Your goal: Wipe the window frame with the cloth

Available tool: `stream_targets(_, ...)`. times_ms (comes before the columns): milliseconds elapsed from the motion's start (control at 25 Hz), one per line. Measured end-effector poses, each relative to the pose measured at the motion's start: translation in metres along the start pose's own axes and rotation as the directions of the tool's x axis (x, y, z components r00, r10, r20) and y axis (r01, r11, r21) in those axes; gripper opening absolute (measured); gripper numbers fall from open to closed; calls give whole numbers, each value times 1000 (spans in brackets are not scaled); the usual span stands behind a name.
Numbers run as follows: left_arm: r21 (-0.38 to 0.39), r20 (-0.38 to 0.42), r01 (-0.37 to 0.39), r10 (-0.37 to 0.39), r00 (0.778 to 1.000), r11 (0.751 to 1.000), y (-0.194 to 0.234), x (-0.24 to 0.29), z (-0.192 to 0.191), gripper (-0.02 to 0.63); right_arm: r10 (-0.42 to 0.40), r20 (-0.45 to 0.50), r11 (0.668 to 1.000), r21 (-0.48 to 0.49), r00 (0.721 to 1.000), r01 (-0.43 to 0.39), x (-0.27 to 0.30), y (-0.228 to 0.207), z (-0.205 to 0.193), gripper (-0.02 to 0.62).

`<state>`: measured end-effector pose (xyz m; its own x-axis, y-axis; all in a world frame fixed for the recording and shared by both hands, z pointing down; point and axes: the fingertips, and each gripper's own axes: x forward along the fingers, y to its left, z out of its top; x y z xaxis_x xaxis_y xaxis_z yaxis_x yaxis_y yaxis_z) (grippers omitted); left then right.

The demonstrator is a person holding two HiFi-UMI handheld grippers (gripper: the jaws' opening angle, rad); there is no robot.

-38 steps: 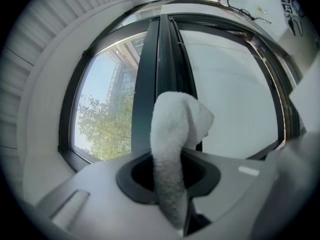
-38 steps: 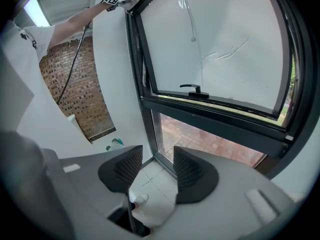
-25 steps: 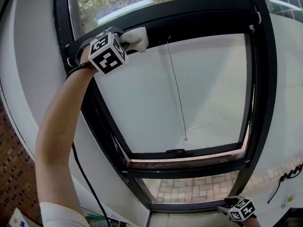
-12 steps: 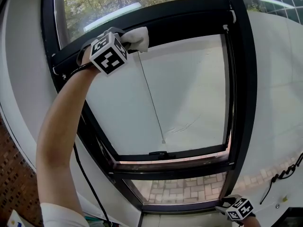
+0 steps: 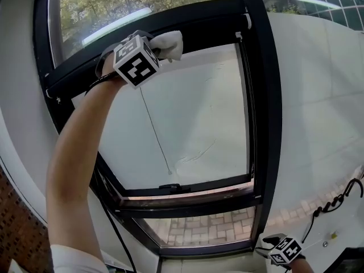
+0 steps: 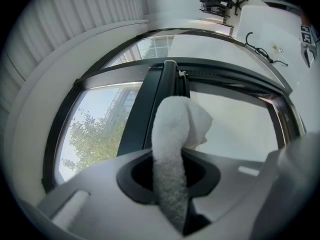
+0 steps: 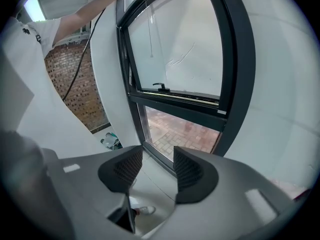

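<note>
A white cloth [image 5: 168, 43] is pressed against the black window frame's upper crossbar [image 5: 199, 24]. My left gripper [image 5: 152, 49], raised on an outstretched arm, is shut on the cloth. In the left gripper view the cloth [image 6: 172, 149] sticks up from between the jaws and folds over toward the dark frame bar [image 6: 160, 91]. My right gripper [image 5: 267, 248] hangs low at the bottom right, below the window's lower corner. Its jaws stand open with nothing between them [image 7: 156, 166], and the lower frame [image 7: 180, 104] lies ahead.
A white roller blind [image 5: 187, 112] with a thin pull cord [image 5: 154, 131] covers the middle pane. A window handle [image 5: 169, 186] sits on the lower sash. A black cable [image 5: 335, 201] lies on the white wall to the right. A brick wall [image 7: 75, 79] stands at left.
My left gripper and the cloth have slid slightly right along the upper crossbar. The head view has turned, so the window sits further left. The right gripper stays low.
</note>
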<state>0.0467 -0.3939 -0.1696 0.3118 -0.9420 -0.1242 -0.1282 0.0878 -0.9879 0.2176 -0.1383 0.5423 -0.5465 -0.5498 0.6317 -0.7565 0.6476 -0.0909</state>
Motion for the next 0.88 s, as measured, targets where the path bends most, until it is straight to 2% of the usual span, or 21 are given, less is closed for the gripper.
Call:
stream_targets(360,4,58,16,-16,998,1000,-13,18,85,104,-55,26,998,42,998,54,-33,-13,-28,195)
stream_targets(880,17,145,26,-28,989,1000,-38,55,205,103,-153,54,974,179,987,141,-65,-24,-78,195)
